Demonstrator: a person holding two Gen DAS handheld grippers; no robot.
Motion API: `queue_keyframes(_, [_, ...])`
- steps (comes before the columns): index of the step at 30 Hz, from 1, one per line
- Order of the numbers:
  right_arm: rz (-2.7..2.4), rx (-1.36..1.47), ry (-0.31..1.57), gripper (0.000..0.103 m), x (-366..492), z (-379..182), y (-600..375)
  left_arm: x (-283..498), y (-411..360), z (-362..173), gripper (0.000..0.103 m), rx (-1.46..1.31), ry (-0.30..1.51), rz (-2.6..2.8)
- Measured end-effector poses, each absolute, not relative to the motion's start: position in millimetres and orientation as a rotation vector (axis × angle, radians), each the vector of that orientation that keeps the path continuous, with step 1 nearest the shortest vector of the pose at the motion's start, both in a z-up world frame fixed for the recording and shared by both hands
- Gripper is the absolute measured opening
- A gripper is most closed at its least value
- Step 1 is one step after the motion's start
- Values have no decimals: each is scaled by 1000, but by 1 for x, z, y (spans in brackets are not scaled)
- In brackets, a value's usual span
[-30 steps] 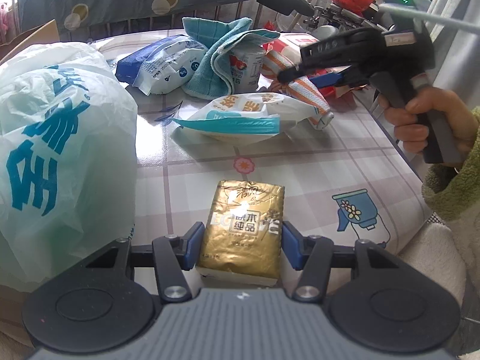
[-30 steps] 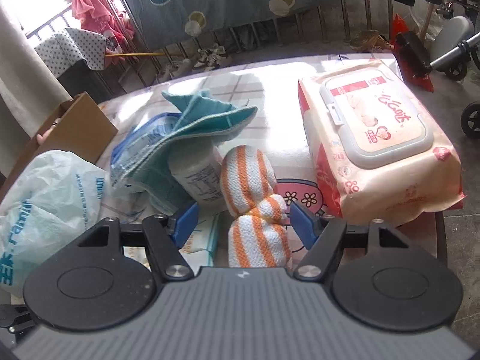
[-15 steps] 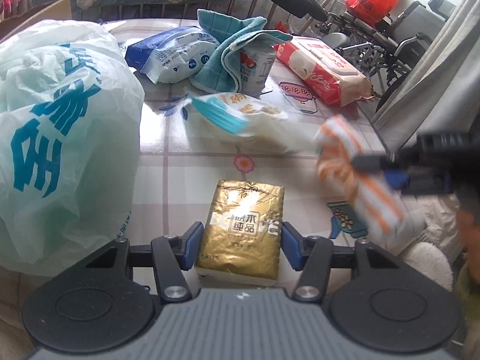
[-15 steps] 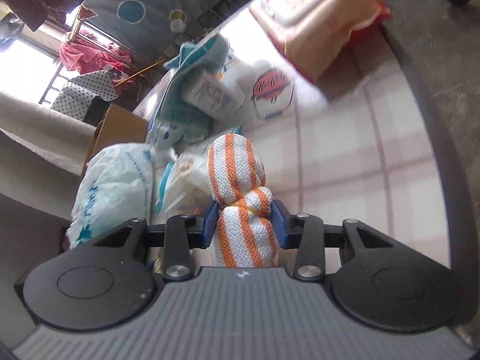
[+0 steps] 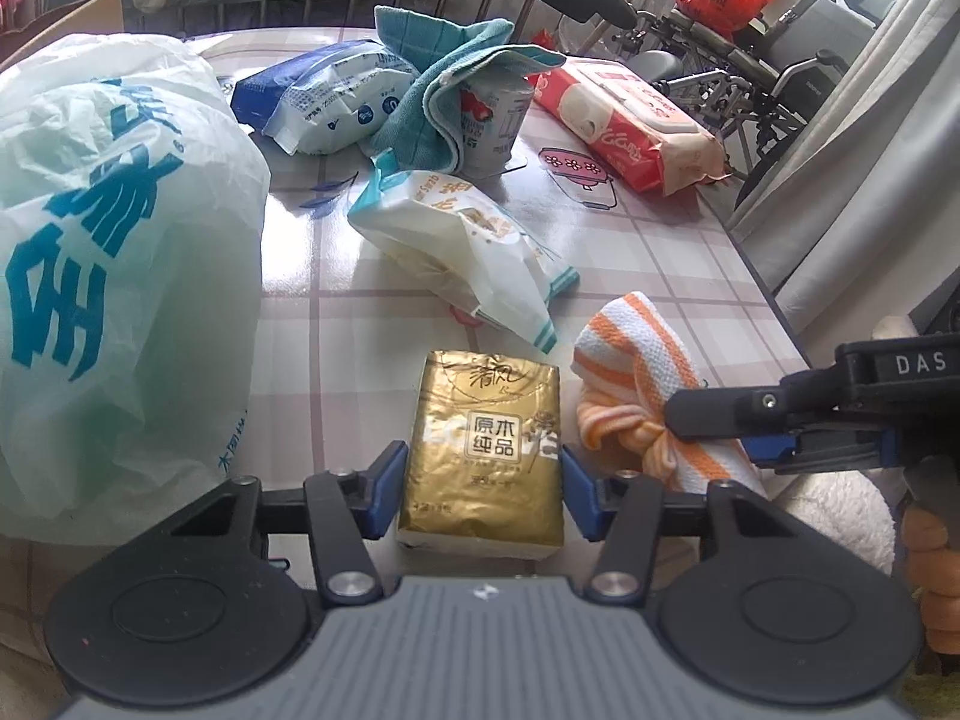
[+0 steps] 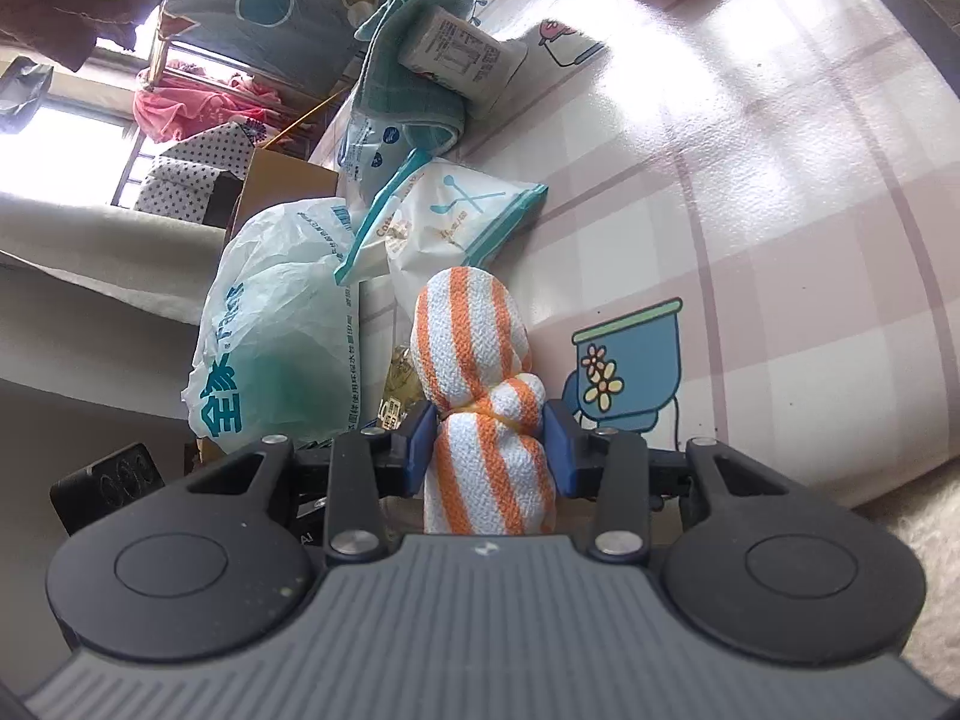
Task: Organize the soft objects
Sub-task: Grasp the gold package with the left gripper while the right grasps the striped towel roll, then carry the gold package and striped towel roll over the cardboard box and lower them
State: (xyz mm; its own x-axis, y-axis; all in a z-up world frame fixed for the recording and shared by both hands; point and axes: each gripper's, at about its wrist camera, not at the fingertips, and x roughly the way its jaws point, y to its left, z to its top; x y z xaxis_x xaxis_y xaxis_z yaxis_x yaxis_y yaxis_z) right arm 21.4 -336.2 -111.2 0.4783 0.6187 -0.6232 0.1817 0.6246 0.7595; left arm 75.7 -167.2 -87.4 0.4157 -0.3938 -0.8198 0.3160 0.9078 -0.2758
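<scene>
Right wrist view: right gripper (image 6: 489, 444) clamped on the waist of a rolled orange-and-white striped cloth bundle (image 6: 477, 360), blue pads pressed into the fabric on both sides, bundle pointing forward over the near edge of the pink checked tablecloth (image 6: 810, 192). Left wrist view: same bundle (image 5: 642, 372) just beside a gold foil tissue pack (image 5: 486, 444), apparently touching or close to touching the cloth. Left gripper (image 5: 483, 483) straddling that gold pack, pads against or almost against its sides; firm squeeze or bare contact, cannot tell.

Step in hand, judged: setting the striped bundle down next to the gold pack, gathering soft goods at the near edge. Next move likely calls for lowering until the bundle rests flat, then parting the pads without dragging the loose fabric along.

Containers: large white plastic bag with blue print (image 5: 114, 252) at the left, bulging, contents hidden. Brown cardboard box (image 6: 276, 180) behind it, inside not visible. Elsewhere on the table: white-and-teal snack pouch (image 5: 456, 240), blue-and-white soft pack (image 5: 324, 96), teal towel (image 5: 456, 66) draped over a white cup (image 5: 492, 120), red-and-cream wet-wipes pack (image 5: 624, 120).
</scene>
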Motion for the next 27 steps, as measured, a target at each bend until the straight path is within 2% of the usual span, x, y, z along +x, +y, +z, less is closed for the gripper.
queue_keyframes(5, [326,954,1074,38,15,-122,-339,74,-172,-88,59,-108,1071,-480])
queue_keyframes(16, [354,966,1039,38,9,-119,-334,60,-171,-78,55,-105,1025,-495])
queue_keyframes(21, [370,962,1003,38,-2,-101,-334,48,-165,-55,55,-114,966,-511])
queue_keyframes(27, [462,917,920,38,0,-54,-318,35,-133,-5,55,-119,818,-472])
